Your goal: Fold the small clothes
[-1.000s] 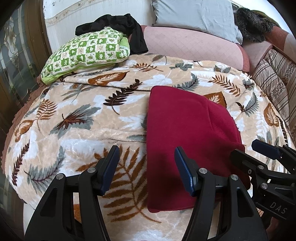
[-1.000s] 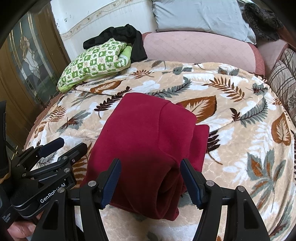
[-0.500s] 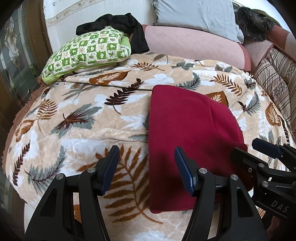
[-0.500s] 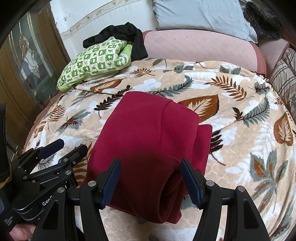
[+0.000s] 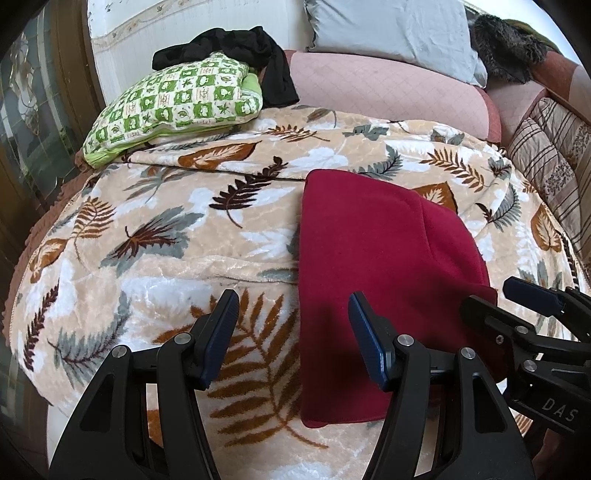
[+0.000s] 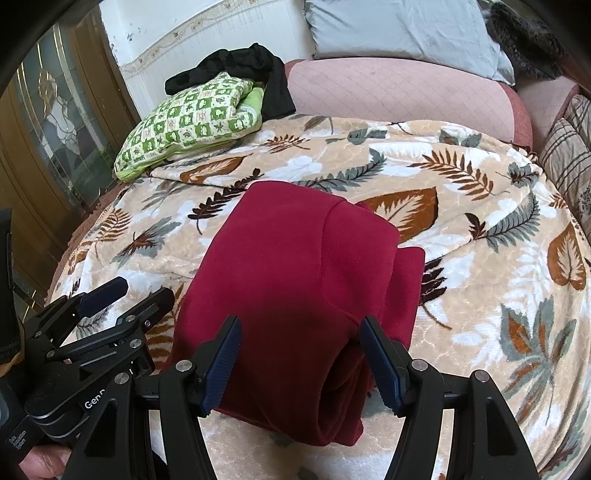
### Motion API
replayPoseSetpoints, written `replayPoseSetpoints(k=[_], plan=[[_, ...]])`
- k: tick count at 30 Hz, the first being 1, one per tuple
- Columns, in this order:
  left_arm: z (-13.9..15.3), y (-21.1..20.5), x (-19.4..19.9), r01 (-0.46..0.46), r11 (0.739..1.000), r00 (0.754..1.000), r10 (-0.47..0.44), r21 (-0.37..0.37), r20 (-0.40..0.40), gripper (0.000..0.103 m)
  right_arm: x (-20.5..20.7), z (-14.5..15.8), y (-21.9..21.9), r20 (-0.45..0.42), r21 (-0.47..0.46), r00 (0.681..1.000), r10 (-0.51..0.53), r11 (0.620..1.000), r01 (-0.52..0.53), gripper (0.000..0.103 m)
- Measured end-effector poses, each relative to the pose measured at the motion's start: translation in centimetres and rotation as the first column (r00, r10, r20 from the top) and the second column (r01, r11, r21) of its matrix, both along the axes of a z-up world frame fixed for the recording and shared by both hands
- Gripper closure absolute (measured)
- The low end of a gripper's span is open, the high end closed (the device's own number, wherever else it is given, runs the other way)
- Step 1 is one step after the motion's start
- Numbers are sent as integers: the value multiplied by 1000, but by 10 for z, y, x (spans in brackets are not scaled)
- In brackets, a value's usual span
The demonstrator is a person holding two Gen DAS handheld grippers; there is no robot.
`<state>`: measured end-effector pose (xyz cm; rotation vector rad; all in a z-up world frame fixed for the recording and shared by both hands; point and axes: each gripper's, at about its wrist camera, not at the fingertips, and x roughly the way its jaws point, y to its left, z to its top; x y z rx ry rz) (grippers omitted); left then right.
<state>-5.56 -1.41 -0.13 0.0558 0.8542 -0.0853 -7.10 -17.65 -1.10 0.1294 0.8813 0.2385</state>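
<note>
A dark red garment [image 6: 295, 295], folded into a thick rectangle, lies on the leaf-patterned blanket [image 5: 155, 258] that covers the bed, close to the bed's near edge. Its folded layers show as a rolled opening at the near right corner in the right wrist view.

The left gripper [image 5: 290, 336] hovers over the near edge of the bed with its fingers [image 5: 221, 332] spread apart and nothing between them but blanket and the garment's left edge below; they hold nothing. The right gripper [image 6: 301, 360] hovers just above the near end of the garment, its fingers [image 6: 380, 360] likewise apart and not pressing on the cloth.

At the bed's far left corner rests a green checked pillow [image 5: 177, 107] with a black garment [image 5: 240, 48] draped over it. A grey pillow [image 6: 399, 29] leans against the pink headboard [image 6: 399, 96].
</note>
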Motion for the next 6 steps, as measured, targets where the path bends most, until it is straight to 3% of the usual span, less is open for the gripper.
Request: replayPoseSetpoints(k=[6], plan=[[-2, 8, 9, 11, 1000, 1000, -11, -8, -5, 41, 2, -3, 0, -7, 1, 1000, 3, 1000, -3, 39]])
